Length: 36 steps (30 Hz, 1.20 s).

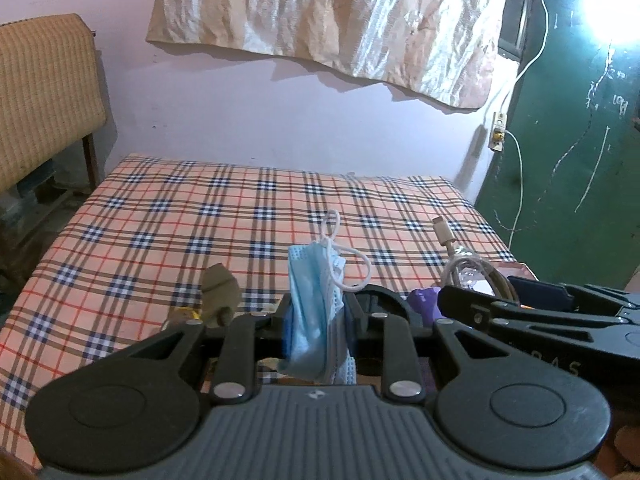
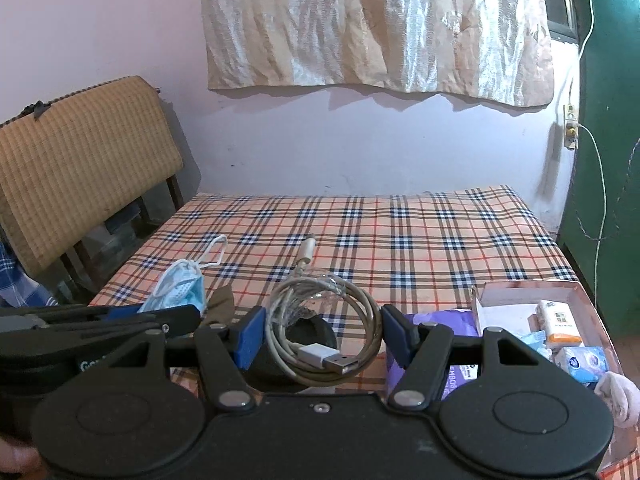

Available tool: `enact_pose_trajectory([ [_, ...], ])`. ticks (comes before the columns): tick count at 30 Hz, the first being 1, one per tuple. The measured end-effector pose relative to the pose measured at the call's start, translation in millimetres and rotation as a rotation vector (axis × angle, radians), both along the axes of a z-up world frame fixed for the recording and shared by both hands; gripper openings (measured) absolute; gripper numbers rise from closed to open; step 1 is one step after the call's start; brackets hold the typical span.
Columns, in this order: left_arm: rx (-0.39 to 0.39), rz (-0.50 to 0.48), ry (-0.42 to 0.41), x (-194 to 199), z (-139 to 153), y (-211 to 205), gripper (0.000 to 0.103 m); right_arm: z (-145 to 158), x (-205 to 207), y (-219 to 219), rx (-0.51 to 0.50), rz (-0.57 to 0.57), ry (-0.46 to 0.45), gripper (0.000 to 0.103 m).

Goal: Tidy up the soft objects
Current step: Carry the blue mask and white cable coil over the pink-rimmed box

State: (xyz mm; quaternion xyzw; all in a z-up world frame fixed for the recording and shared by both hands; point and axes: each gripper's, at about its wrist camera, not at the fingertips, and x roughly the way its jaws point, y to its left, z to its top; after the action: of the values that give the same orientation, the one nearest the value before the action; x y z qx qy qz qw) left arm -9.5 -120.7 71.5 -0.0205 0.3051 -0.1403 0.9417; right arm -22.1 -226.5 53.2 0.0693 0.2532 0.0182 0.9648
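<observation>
Over a bed spread with an orange, navy and red plaid sheet (image 2: 400, 232), two black hand-held grippers work side by side. The left gripper (image 1: 316, 320) has its jaws drawn together on a crumpled pale-blue surgical face mask (image 1: 314, 300), which stands up out of the grip with its white elastic ear loops (image 1: 340, 248) curling above it and its lower edge hanging below the fingers. The right gripper (image 2: 322, 336) has its blue-padded jaws set apart around a coiled beige USB cable (image 2: 324, 320); the coil fills the gap from pad to pad, and its silver plug lies at the near side. Whether the pads actually press on the coil cannot be told.

In the right wrist view, the left gripper reaches in from the left edge with the mask above it. Near the right edge of the bed sits an open pink cardboard box (image 2: 576, 292) holding small packets (image 2: 560, 322), with a purple plastic packet (image 2: 448, 360) just left of it, behind the right finger. A small olive-brown scrap of cloth (image 1: 220, 284) lies on the sheet left of the mask. A woven tan headboard (image 2: 80, 168) leans against the far pale wall at the left, a creased cream cloth (image 2: 380, 24) hangs on that wall, and a green door (image 1: 580, 160) stands at the right.
</observation>
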Motion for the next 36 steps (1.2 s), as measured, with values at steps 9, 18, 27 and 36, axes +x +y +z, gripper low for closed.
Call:
enact_pose_trajectory([
  [9,0.007,-0.04,0.001,-1.0,-1.6,-22.5,0.027,1.4,-0.3,-21.6,-0.003,-0.035,0.0,0.075],
  [18,0.01,-0.103,-0.005,-0.2,0.6,-46.8,0.027,6.8,-1.3,-53.5,-0.036,-0.089,0.001,0.075],
  [27,0.004,-0.177,0.004,-1.9,-1.8,-79.3,0.027,6.3,-9.7,-88.7,-0.039,-0.152,0.003,0.075],
  [36,0.001,-0.234,0.017,-2.2,-6.3,-103.9,0.027,0.8,-16.7,-116.5,-0.04,-0.194,0.013,0.075],
])
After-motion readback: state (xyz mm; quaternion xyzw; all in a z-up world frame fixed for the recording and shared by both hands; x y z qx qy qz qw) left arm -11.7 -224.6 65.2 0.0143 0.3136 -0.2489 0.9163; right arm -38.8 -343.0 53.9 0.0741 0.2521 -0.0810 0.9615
